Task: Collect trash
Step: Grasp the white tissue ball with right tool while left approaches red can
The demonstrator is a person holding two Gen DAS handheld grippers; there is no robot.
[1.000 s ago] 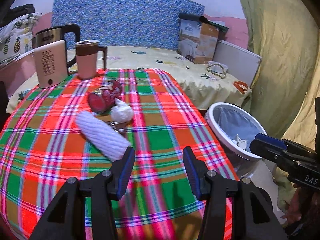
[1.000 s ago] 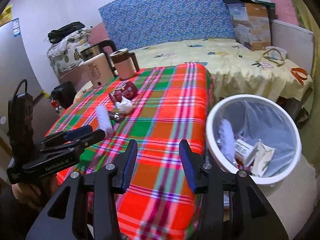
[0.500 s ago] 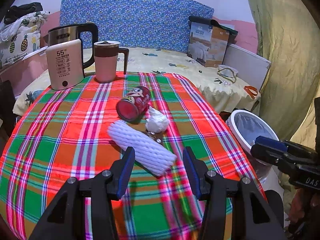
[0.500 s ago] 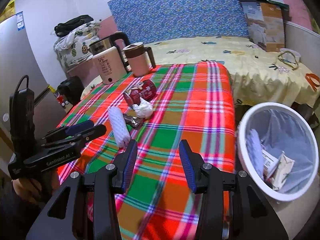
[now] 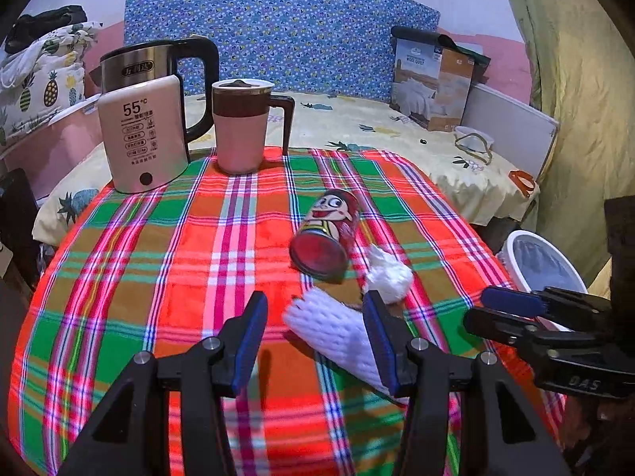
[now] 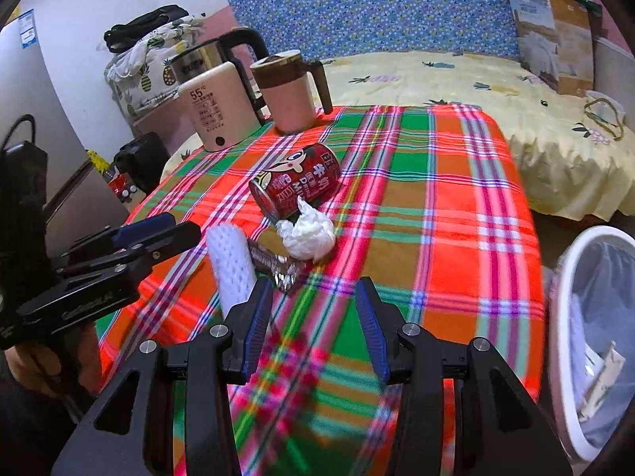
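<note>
Left claw (image 5: 313, 341) astride foam sleeve (image 5: 337, 337)

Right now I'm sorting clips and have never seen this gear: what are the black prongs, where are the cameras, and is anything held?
No robot: a person holds a two-finger gripper in each hand, each carrying a fisheye camera looking along its fingers. One picture is from the left gripper, the other from the right gripper; each also shows the other from the side. Both are open and hold nothing. On the plaid tablecloth lie a red can on its side, a crumpled tissue, a white foam sleeve and a small wrapper. A kettle and mug stand at the back. A white bin sits beside the table.
</note>
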